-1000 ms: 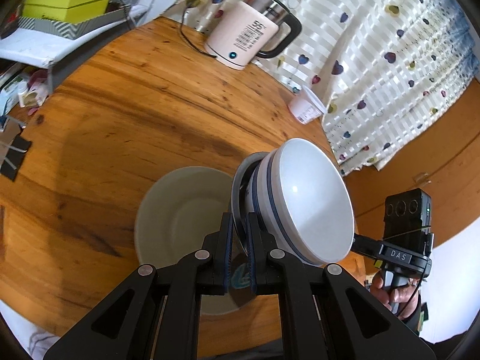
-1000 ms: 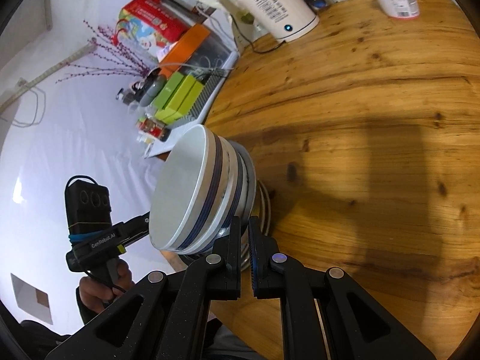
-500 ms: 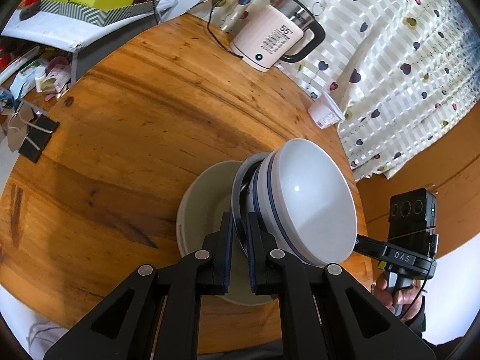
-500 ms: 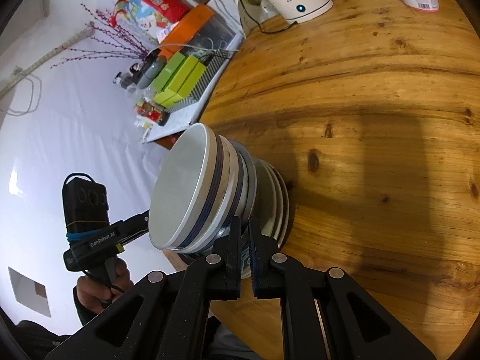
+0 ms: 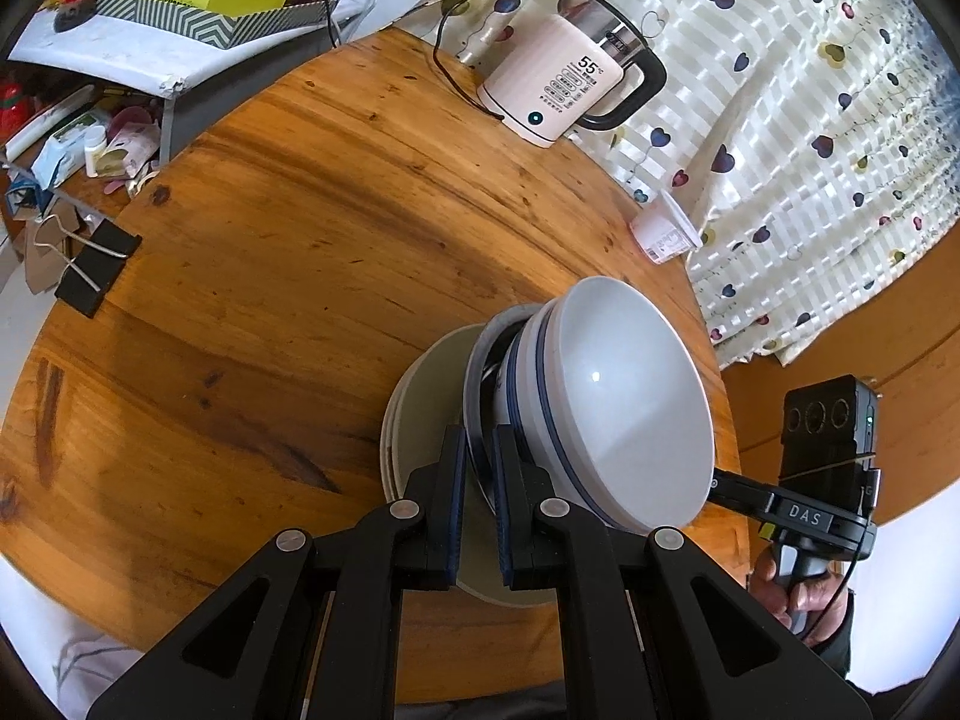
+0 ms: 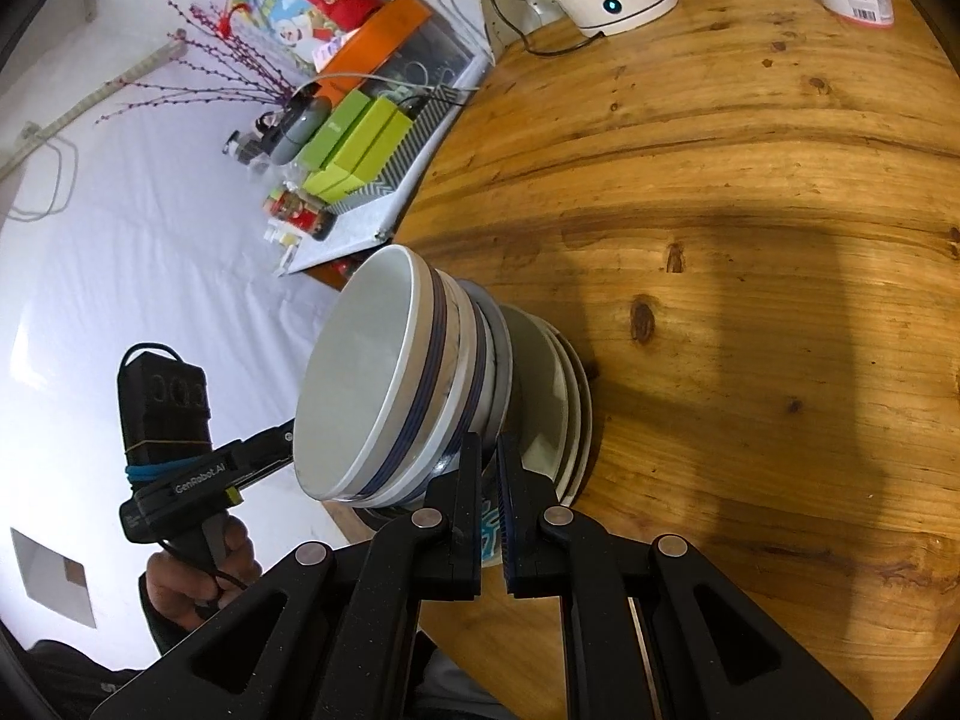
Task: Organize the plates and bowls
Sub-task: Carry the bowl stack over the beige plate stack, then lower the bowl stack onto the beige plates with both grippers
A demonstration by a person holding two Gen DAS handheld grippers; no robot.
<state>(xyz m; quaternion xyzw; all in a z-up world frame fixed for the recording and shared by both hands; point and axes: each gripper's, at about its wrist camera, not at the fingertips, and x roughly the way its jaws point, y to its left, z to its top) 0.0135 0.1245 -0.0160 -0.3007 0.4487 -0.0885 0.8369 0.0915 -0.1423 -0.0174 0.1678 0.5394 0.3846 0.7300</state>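
— What have you got in the grippers?

— My left gripper [image 5: 478, 483] and right gripper [image 6: 492, 495] are each clamped on the rim of a grey plate [image 5: 477, 384] carrying nested white bowls with blue bands [image 5: 612, 408] — glossy, plain inside.

— Where is it?

— Over a stack of cream plates [image 5: 420, 396] on the round wooden table [image 5: 270, 240], near its edge; I can't tell if they touch

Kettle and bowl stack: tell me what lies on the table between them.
Nothing: in the left wrist view, bare wooden table runs from the kettle to the bowl stack. The small white cup sits off to the side.
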